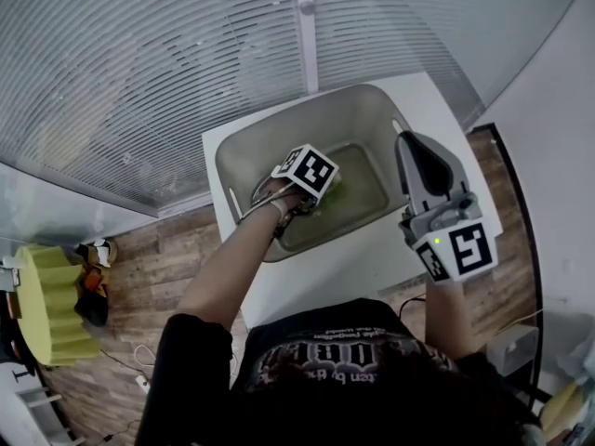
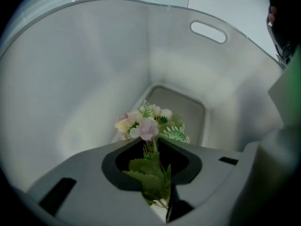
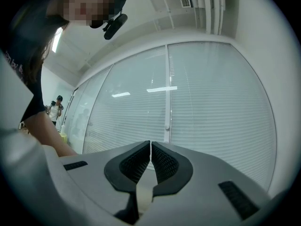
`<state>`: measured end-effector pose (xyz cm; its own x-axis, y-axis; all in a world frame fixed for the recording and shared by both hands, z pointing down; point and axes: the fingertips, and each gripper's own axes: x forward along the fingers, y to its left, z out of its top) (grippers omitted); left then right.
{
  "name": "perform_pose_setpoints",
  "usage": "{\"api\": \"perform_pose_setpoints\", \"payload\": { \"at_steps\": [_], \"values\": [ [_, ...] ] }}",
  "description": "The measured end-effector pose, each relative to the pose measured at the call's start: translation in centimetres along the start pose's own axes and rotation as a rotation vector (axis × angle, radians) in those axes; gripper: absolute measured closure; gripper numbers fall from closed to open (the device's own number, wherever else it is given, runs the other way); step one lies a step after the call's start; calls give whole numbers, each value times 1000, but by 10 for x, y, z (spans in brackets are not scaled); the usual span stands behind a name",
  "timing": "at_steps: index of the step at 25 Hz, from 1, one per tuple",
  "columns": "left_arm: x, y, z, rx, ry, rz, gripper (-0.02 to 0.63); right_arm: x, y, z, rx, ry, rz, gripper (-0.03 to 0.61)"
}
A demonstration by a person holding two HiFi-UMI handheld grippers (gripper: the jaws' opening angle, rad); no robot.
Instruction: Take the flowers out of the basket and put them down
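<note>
A grey plastic basket (image 1: 244, 152) stands on a white table (image 1: 353, 268). My left gripper (image 1: 314, 193) reaches steeply down into it, its marker cube at the top. In the left gripper view a small bunch of pale pink and cream flowers (image 2: 145, 124) with green leaves sits between the jaws, and the left gripper (image 2: 154, 144) is shut on its stem and leaves. Behind the blooms are the basket's floor and smooth wall (image 2: 89, 84). My right gripper (image 1: 409, 147) is held above the table to the right of the basket; in its own view the right gripper (image 3: 150, 147) is shut, empty, facing the window.
The basket has a handle slot (image 2: 208, 32) in its far wall. Window blinds (image 1: 186, 54) run behind the table. Wooden floor (image 1: 158, 249) lies to the left, with a yellow-green object (image 1: 51, 305) on it. A person (image 3: 57, 108) stands far off.
</note>
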<state>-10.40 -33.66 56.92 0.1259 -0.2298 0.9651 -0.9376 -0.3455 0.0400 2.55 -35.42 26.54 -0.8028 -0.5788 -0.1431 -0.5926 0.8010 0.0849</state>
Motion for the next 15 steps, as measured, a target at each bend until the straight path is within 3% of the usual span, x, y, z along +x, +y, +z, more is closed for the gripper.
{"api": "perform_pose_setpoints", "payload": {
  "at_steps": [4,15],
  "values": [
    [-8,-2,0,-21,-6,-5,543,-6,-1,1,-9,7,-10,549],
    [-38,3,17,-38,-134,26,600,-16,6,7,-29,7,-14,549]
  ]
}}
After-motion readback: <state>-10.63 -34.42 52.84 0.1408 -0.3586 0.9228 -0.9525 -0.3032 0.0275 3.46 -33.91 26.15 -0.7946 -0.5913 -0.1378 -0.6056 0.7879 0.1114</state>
